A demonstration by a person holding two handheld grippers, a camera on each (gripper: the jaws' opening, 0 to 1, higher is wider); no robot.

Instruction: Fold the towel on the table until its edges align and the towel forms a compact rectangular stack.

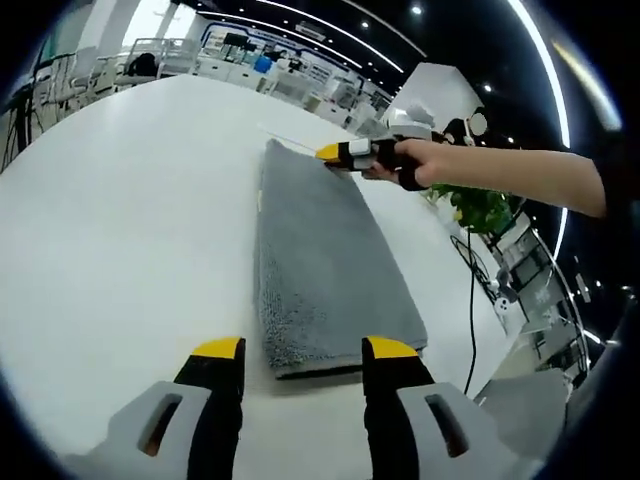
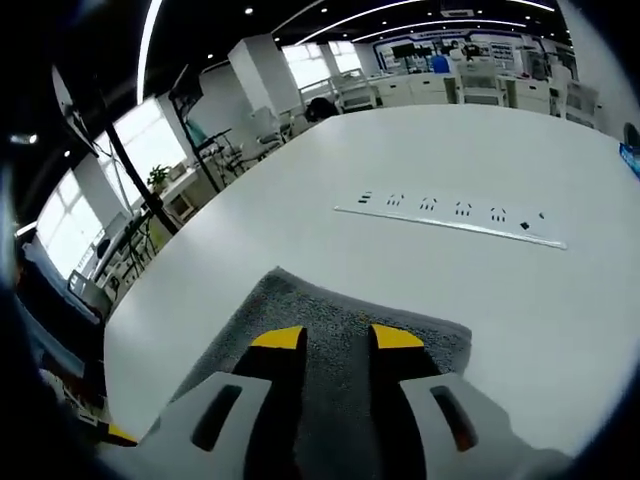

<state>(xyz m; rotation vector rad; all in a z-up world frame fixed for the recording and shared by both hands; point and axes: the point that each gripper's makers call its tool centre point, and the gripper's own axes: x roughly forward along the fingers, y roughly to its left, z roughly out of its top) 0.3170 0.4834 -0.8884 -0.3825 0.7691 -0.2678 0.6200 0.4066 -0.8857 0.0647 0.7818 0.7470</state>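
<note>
Your towel [image 1: 325, 275] lies as a long grey strip on the white tabletop [image 1: 120, 220], already doubled lengthwise by the look of the layered near end, so you seem to be between folds — the end-to-end fold is what remains. Your left gripper [image 1: 300, 352] hovers just short of the near short edge, its fingers [image 1: 218, 350] spread wide with nothing between them. Your right gripper [image 1: 340, 152] sits over the far corner; in the right gripper view its fingers [image 2: 283, 340] stand a little apart above the pile [image 2: 330, 320], and I cannot tell whether any cloth is pinched. The next move likely calls for both of you taking one short end by its two corners and carrying it onto the other, so bring the left fingers down onto the near corner first. Both long edges run straight and clear. Open room is generous on the left of the strip; beyond the far end a power strip [image 2: 450, 222] lies well apart (mind it only if you overshoot).
</note>
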